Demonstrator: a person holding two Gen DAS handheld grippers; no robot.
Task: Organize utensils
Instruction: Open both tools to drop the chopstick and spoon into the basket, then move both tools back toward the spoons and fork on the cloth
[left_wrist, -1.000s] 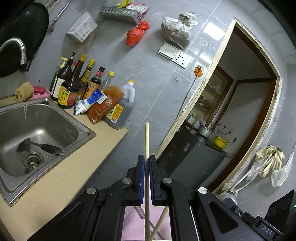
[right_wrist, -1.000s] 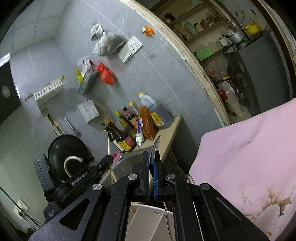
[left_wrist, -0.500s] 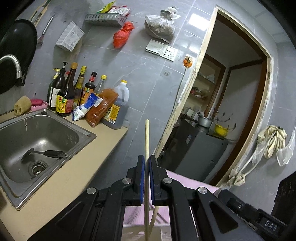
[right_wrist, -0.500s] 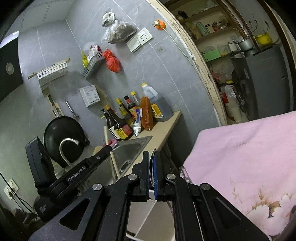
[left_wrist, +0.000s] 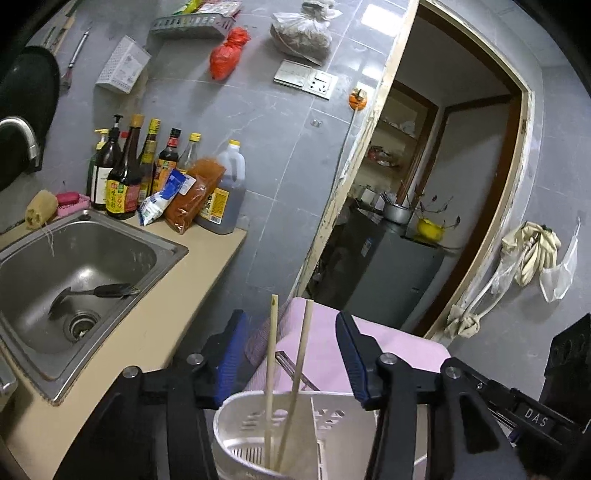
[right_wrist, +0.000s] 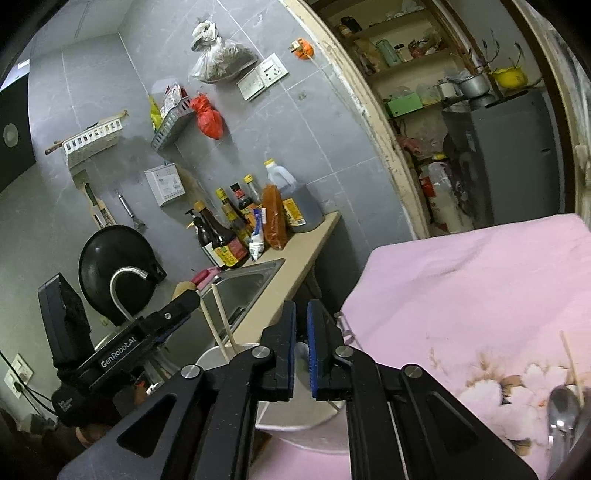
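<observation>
A white slotted utensil holder (left_wrist: 295, 435) stands on the pink cloth, right below my left gripper (left_wrist: 291, 354). Two wooden chopsticks (left_wrist: 271, 369) stand in it, leaning between the open, empty jaws. The holder (right_wrist: 221, 354) and chopsticks (right_wrist: 221, 325) also show in the right wrist view, beside the left gripper's body. My right gripper (right_wrist: 301, 345) hovers above the holder with a narrow gap between its pads and nothing seen in it. A metal spoon (right_wrist: 563, 417) and a chopstick (right_wrist: 570, 365) lie on the cloth at lower right.
The pink flowered cloth (right_wrist: 480, 295) covers the table. A counter with a steel sink (left_wrist: 74, 266) holding a black spatula (left_wrist: 99, 291) lies to the left, with sauce bottles (left_wrist: 125, 173) along the grey tiled wall. An open doorway (left_wrist: 424, 203) lies behind.
My left gripper has opened and let go of its chopstick, which now stands in the holder beside the other one. My right gripper has parted slightly and the thin thing it held is gone.
</observation>
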